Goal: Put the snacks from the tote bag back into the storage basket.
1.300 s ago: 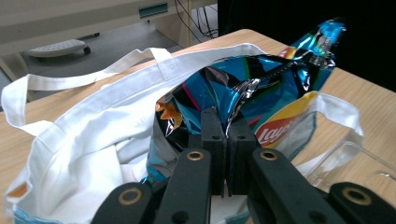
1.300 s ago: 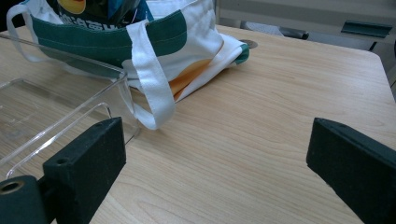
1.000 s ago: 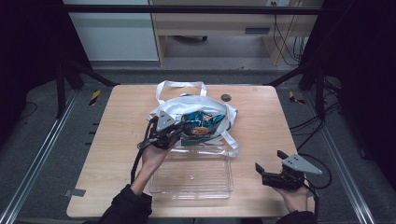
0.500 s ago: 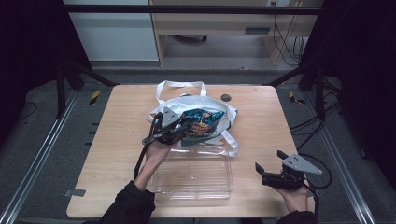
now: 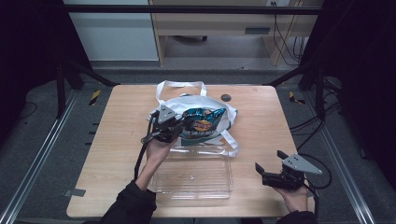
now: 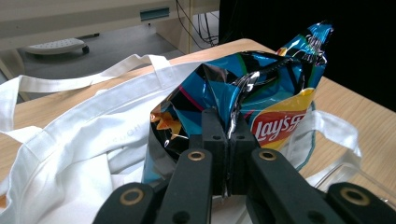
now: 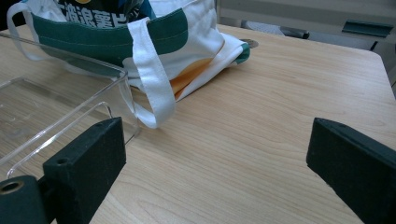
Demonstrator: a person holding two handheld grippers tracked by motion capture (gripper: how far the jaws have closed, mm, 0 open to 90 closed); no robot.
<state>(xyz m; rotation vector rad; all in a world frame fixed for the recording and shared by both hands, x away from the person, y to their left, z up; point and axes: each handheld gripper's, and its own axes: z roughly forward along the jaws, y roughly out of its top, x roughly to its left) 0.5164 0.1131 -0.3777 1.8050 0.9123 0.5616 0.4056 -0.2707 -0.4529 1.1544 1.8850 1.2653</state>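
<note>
A: Blue Lay's chip bag, crumpled, pinched by the left gripper at a fold in its lower middle. Jaws pressed together on the foil, no gap between them.

B: Placement and heading of the bag?

A: Raised above the mouth of a white tote bag near the middle of the wooden table. Long axis roughly across the table in the high view, crimped end toward the right. In the left gripper view, that crimped end tilted up and to the right, logo facing the camera.

B: Pose of the left hand?

A: Left hand reaching forward from the bottom edge, dark sleeve at the wrist, gripper aimed right toward the tote.

B: And the other side?

A: Right gripper low over the table's near right corner, held by the right hand, jaws spread wide with nothing between them. Clear plastic tray just in front of the tote, between the two hands.

B: Anything hard to make out?

A: Bottom of the chip bag hidden behind the jaws and the tote's cloth. Tote's far contents not readable. Small dark round object beyond the tote, too small to identify. Tray's near edges faint against the wood.
</note>
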